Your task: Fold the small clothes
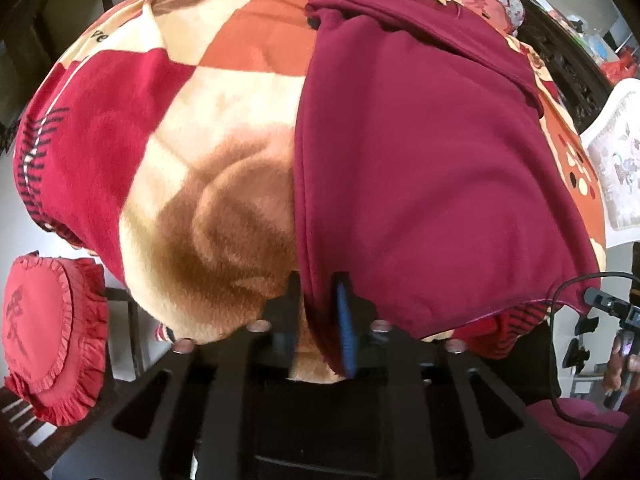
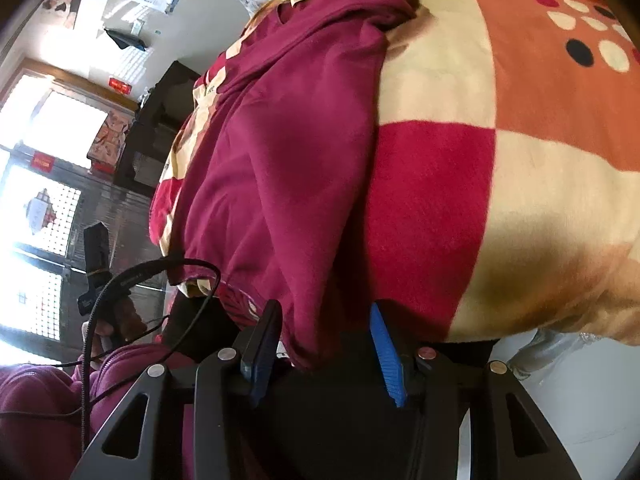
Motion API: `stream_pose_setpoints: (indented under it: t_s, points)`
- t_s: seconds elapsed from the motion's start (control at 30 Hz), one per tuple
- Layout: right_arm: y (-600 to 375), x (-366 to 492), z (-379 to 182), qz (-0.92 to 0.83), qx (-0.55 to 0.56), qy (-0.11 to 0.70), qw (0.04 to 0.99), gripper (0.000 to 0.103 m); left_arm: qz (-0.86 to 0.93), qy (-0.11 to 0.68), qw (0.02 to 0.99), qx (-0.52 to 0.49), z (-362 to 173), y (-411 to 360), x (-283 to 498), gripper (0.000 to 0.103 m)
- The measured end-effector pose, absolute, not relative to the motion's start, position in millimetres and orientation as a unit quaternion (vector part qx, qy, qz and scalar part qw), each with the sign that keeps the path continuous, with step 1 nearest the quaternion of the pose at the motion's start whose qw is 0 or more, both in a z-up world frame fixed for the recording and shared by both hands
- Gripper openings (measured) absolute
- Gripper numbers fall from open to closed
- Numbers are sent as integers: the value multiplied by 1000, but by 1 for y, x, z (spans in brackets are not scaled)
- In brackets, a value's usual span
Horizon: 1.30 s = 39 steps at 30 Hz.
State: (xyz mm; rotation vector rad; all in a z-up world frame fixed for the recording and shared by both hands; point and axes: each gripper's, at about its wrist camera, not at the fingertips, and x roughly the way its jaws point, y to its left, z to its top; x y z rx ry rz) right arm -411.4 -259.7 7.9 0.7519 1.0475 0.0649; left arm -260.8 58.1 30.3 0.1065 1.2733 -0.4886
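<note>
Bed cover: a plush blanket (image 1: 224,92) in red, orange and cream checks, with a brown bear print at its near edge and a dotted orange patch on one side.
On the blanket: a maroon garment (image 1: 420,168), spread flat, its near hem reaching the blanket's edge.
Garment's far end: folded over in layers, a seam running across.
Blanket's near edge: hangs over the side.
</note>
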Motion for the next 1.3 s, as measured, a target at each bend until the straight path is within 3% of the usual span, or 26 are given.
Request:
stream_pose_setpoints:
  t_s: [0.07, 0.3, 0.5, 0.53, 0.6, 0.67, 0.87, 1.3]
  points:
    - [-259, -411, 8, 33, 347, 489, 800, 44, -223, 591, 774, 45, 29, 59, -261, 36]
    - [-258, -410, 7, 36, 342, 490, 801, 43, -223, 598, 769, 33, 27, 60, -259, 37]
    - [-256, -410, 14, 49, 334, 484, 808, 32, -238, 597, 766, 33, 25, 57, -261, 40]
    - [-257, -410, 17, 51, 333, 481, 810, 30, -244, 597, 763, 31, 25, 57, -261, 38]
    - [-258, -409, 20, 54, 329, 478, 813, 25, -255, 597, 760, 31, 25, 54, -263, 15]
    - [-260, -410, 27, 58, 324, 473, 818, 20, -262, 589, 764, 35, 29, 52, -265, 9]
    - [-279, -407, 54, 69, 342, 413, 841, 13, -285, 551, 784, 1, 61, 52, -251, 7]
    - [-300, -387, 68, 62, 333, 373, 864, 9, -299, 510, 807, -7, 89, 41, -224, 6]
